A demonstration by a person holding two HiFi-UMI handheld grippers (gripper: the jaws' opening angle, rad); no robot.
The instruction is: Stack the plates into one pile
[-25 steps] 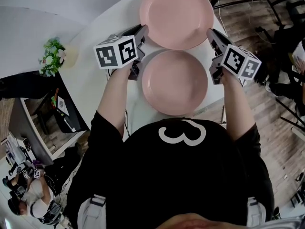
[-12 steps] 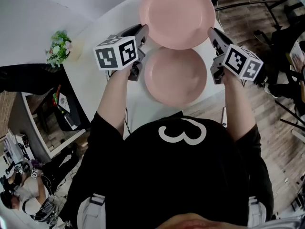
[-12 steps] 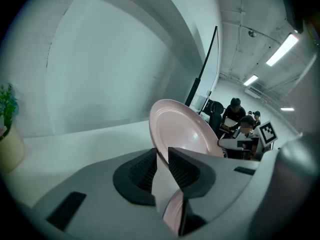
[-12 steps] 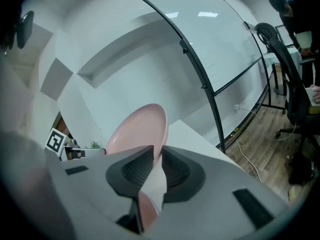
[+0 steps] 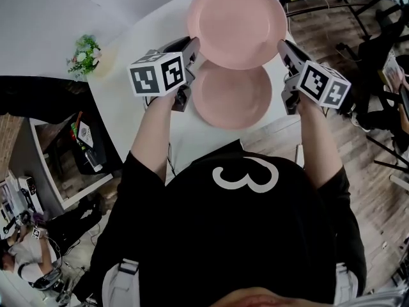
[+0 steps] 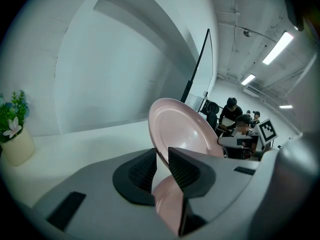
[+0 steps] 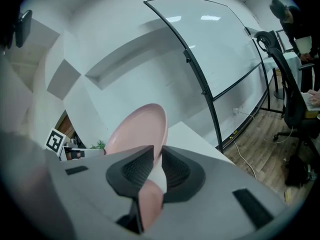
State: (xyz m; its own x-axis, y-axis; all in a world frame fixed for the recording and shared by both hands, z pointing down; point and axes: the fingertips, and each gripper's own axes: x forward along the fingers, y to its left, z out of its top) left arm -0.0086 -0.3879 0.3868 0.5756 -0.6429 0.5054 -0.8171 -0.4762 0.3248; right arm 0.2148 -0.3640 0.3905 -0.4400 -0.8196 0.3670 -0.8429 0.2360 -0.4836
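A round, glossy pink plate (image 5: 236, 21) is held clear above the white tabletop (image 5: 134, 114), gripped at its rim from both sides. The left gripper (image 5: 193, 45) has its jaws closed narrowly on the edge at about 8 o'clock, and the right gripper (image 5: 281, 45) does the same at about 4 o'clock. In each gripper view the rim stands pressed between the ribbed black pads (image 6: 141, 170).

A second, matching pink plate (image 5: 231, 98) lies flat on the table at 6 o'clock of the held one. In the head view the held plate's near rim overlaps the lower plate's far edge. At 5 o'clock the lower plate's rim lies near the table's edge, with wooden floor (image 5: 358, 146) beyond. Towards 9 to 10 o'clock, bare tabletop runs out to a small pot of flowers (image 5: 86, 53), well apart.
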